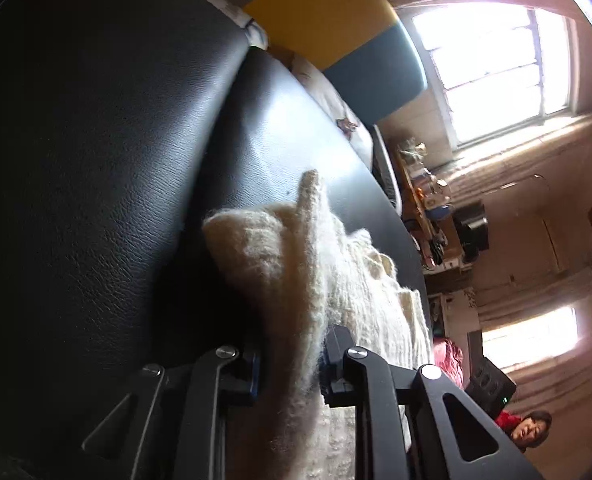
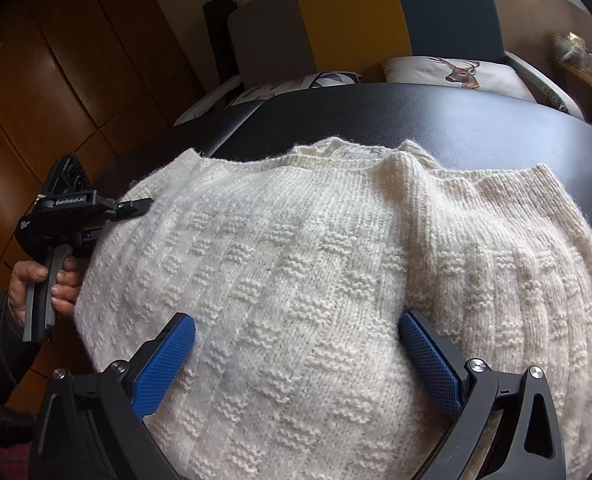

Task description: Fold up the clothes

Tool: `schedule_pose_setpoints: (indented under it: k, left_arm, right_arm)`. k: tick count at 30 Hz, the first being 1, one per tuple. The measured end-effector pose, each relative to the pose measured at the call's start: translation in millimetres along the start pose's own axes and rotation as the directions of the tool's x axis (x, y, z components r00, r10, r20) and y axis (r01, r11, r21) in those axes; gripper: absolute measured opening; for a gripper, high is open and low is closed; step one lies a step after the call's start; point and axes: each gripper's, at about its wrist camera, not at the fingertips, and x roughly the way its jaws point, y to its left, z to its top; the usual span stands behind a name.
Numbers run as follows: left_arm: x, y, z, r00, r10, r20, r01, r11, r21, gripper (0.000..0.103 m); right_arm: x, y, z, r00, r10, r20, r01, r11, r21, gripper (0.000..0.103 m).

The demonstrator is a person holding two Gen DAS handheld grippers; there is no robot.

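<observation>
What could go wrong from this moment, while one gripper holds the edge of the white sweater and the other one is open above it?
1. The left gripper pinches only a thin edge of the cream knit sweater; a pull may stretch the loose knit or let it slip out.
2. The right gripper is open, so nothing pins the body; the sweater may slide on the smooth black tabletop.
3. A ridge may get folded in.

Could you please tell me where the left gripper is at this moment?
In the right wrist view, the left gripper is at the left edge of the cream knitted sweater on the black leather surface, shut on its edge.
</observation>
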Motion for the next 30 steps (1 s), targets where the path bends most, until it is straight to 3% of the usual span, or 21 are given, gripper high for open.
schedule_pose_setpoints:
  k: [2, 7, 10, 16, 20, 23, 26, 30]
  left_arm:
    - [9.4, -5.0, 3.9, 0.999, 0.042, -0.009, -0.041, 0.999, 0.014, 0.029]
    - [8.3, -20.3, 16.3, 0.993, 0.117, -0.019, -0.115, 0.991, 0.066, 0.019]
    - [9.2, -29.0, 29.6, 0.988, 0.155, -0.017, -0.153, 0.985, 0.083, 0.018]
    - [-17.4, -27.0, 37.4, 0.977, 0.214, -0.024, -0.209, 0.969, 0.132, 0.017]
    - [-20.5, -24.3, 47.5, 0.975, 0.218, -0.041, -0.212, 0.971, 0.114, 0.017]
    - [-14.2, -27.3, 50.5, 0.984, 0.171, -0.047, -0.167, 0.982, 0.088, 0.017]
    - [-31.8, -26.2, 46.8, 1.000, 0.014, -0.025, -0.014, 1.000, 0.011, 0.017]
    - [-53.9, -33.4, 37.5, 0.993, -0.118, 0.013, 0.118, 0.992, -0.044, 0.017]
  right_arm:
    - [-6.0, -3.2, 3.6, 0.999, 0.034, -0.022, -0.034, 0.999, 0.004, 0.103]
    - [-54.6, -27.8, 9.8, 0.994, 0.103, -0.023, -0.103, 0.995, 0.000, 0.103]
    - [-77.1, -56.8, 6.1, 0.989, 0.126, -0.073, -0.125, 0.992, 0.013, 0.103]
    - [-76.0, -85.1, 3.0, 0.971, 0.104, -0.215, -0.117, 0.992, -0.048, 0.103]
    - [-51.3, -99.7, -2.9, 0.942, 0.014, -0.334, -0.052, 0.993, -0.106, 0.103]
    - [-38.8, -102.7, -17.2, 0.925, -0.051, -0.375, -0.013, 0.986, -0.168, 0.103]
    - [-45.0, -103.7, -24.6, 0.938, -0.054, -0.342, 0.004, 0.989, -0.146, 0.103]
    - [-50.2, -97.0, -35.7, 0.949, -0.110, -0.297, 0.073, 0.989, -0.131, 0.103]
